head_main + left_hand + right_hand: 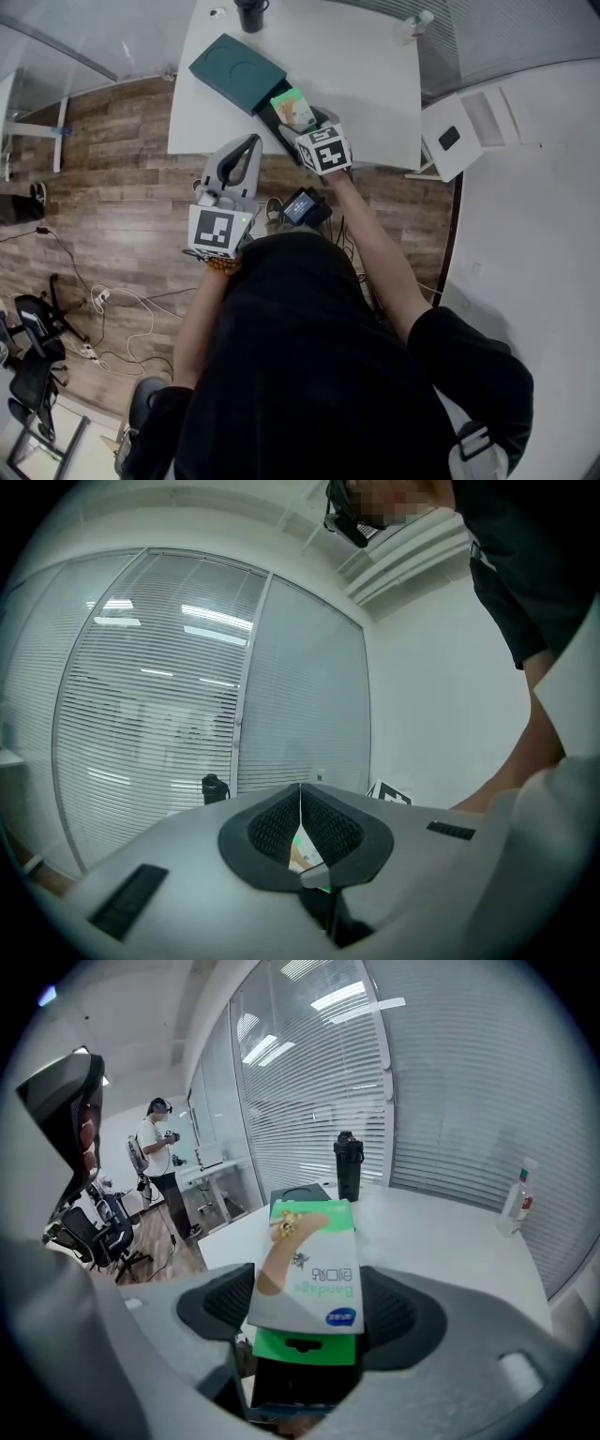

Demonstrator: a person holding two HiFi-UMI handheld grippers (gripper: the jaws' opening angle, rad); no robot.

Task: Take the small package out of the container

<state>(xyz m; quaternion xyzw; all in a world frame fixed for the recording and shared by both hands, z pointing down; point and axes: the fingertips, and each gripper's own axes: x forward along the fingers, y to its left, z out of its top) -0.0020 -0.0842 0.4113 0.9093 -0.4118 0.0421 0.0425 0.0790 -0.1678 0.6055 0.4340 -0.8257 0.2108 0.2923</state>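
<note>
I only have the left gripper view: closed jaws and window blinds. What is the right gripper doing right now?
Observer: The right gripper is shut on the small package, a bandage pack between its pads.
Operator: Where is the container?
Observer: The dark green container lies on the white table, its black inner part sticking out toward the person, just under the package.
Operator: And my left gripper?
Observer: In the head view the left gripper hangs at the table's near edge, left of the black part, holding nothing.
</note>
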